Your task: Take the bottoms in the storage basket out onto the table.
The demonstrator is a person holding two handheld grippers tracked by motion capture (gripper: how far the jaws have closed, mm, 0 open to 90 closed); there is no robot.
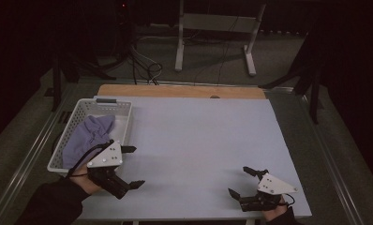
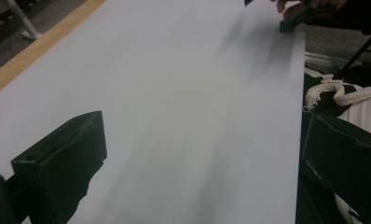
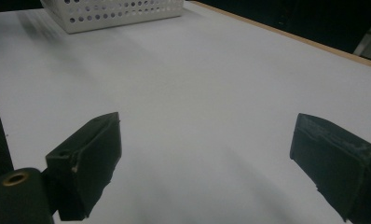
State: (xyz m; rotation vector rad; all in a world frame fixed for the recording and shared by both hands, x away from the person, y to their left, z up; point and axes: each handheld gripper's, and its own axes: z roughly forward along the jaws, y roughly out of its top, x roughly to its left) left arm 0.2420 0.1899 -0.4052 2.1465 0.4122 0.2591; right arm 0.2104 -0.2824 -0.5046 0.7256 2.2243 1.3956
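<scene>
A white perforated basket stands at the table's left edge with a purple cloth heaped inside it. My left gripper hovers just right of the basket's near corner, open, with nothing between its jaws. My right gripper sits near the front right corner of the table, open and empty too. In the left gripper view the black jaws stand wide apart over bare tabletop, and the other gripper shows far off. The right gripper view has the basket at the top left beyond its spread jaws.
The pale grey table has a wooden strip along its far edge. A white desk frame and cables lie on the floor beyond. A white knitted garment shows past the table's near edge.
</scene>
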